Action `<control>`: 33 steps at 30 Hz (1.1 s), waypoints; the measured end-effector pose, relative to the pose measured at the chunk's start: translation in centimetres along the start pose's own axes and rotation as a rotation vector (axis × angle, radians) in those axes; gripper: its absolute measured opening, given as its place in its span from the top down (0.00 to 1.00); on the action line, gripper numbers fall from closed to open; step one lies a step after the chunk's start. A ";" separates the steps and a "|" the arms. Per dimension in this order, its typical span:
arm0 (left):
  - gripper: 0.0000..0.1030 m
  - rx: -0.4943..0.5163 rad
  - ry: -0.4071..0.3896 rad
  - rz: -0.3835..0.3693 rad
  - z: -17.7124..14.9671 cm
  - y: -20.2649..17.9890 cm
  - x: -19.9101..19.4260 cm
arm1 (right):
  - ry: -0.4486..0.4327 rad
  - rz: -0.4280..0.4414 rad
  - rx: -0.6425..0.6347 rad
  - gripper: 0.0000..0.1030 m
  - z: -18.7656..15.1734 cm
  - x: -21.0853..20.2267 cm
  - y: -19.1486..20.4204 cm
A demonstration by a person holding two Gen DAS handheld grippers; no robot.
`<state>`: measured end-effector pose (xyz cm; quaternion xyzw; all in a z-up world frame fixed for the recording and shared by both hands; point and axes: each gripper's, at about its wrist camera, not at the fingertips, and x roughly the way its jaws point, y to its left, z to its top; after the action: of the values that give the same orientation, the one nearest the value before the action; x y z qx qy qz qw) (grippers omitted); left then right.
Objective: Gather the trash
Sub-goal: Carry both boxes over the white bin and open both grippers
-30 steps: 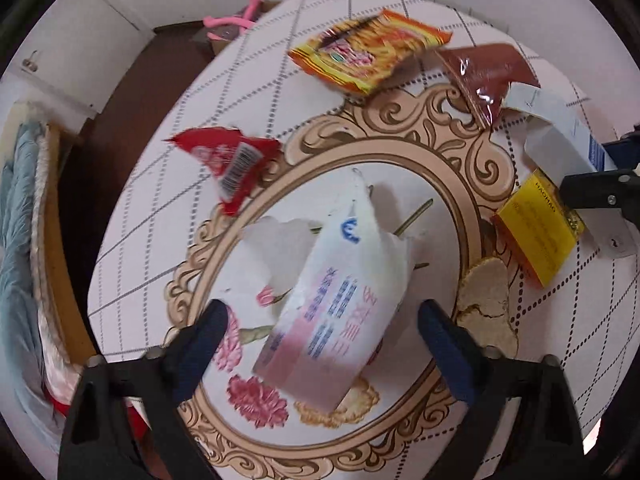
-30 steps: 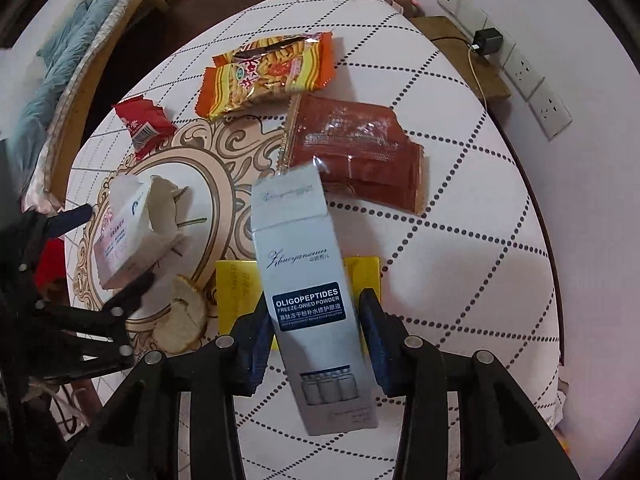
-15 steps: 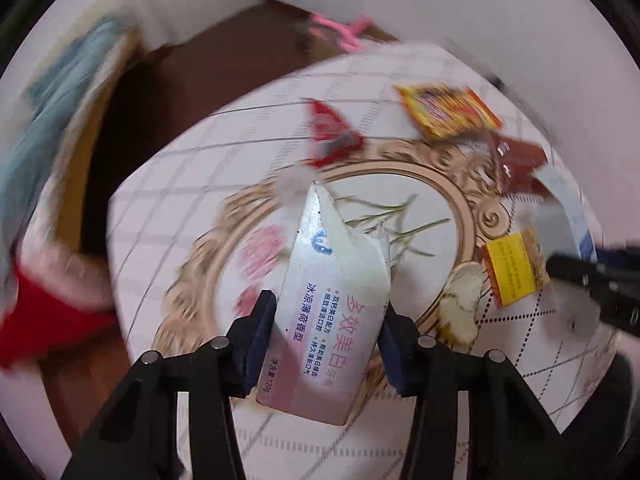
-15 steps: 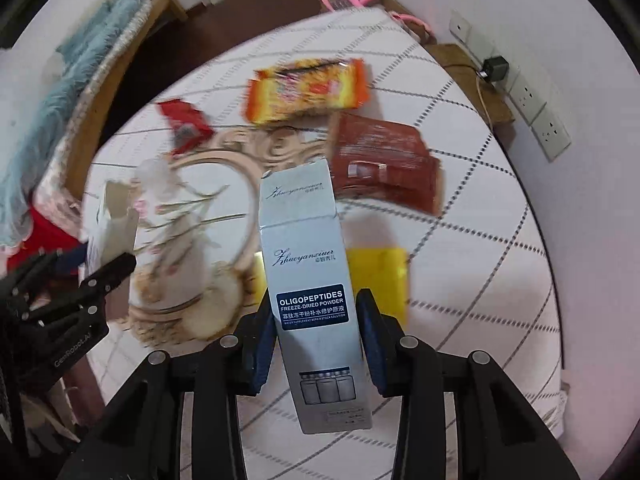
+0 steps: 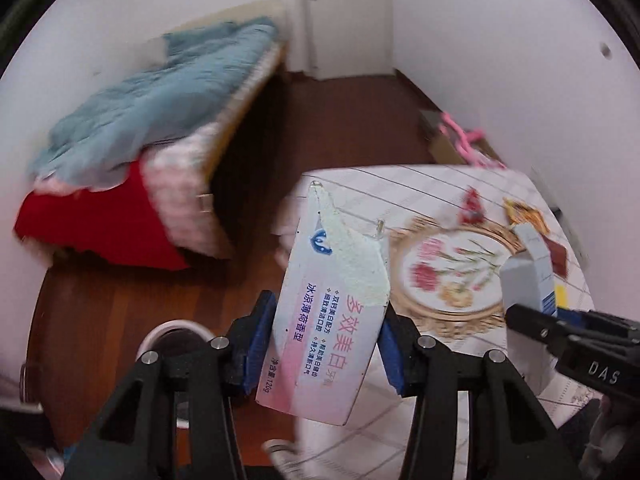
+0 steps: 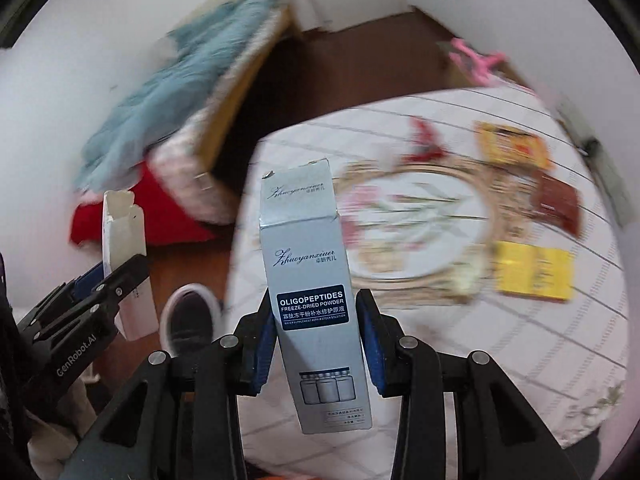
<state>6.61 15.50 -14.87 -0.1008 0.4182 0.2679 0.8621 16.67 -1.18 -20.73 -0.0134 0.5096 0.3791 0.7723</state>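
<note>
Both boxes were off the surface (image 6: pixel 440 360) and on their way to the bin. The left claw (image 5: pixel 324 344) pinched the torn pink box (image 5: pixel 328 320). The right claw (image 6: pixel 316 344) pinched the grey box (image 6: pixel 312 280). Next job, I think: reach the white bin (image 5: pixel 168 332) at 8 o'clock and let go.

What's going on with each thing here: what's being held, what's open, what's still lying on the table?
Left gripper: shut on the toothpaste box.
Toothpaste box: held off the table, top end torn open.
Right gripper: shut on the silver box.
Silver box: held upright, top flap open.
Yellow packet: lying flat on the table.
Red wrapper: on the table, crumpled.
Brown pouch: lying on the table.
Table: still littered.
</note>
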 end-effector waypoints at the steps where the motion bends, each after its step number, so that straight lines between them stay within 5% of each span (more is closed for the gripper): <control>1: 0.56 -0.029 -0.009 0.017 -0.3 2.2 -0.8 | 0.008 0.021 -0.023 0.61 -0.1 0.5 1.9; 9: 0.56 -0.228 0.016 0.132 -3.8 15.6 -1.4 | 0.132 0.135 -0.191 0.61 -1.6 8.3 16.2; 17: 0.56 -0.522 0.240 0.084 -10.1 29.4 7.3 | 0.354 0.113 -0.291 0.61 -4.3 22.8 25.1; 22: 0.56 -0.633 0.367 0.014 -13.2 33.9 13.6 | 0.473 0.085 -0.311 0.61 -5.5 30.9 28.2; 30: 0.50 -0.708 0.498 0.005 -15.7 37.8 20.2 | 0.614 0.053 -0.323 0.61 -6.2 40.3 30.1; 33: 0.29 -0.732 0.511 0.013 -16.1 39.0 20.8 | 0.651 0.065 -0.319 0.59 -6.6 42.6 30.8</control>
<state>-14.88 49.56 -39.14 -0.4597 0.4961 0.3699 0.6369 1.30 42.41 -46.63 -0.2373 0.6632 0.4543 0.5454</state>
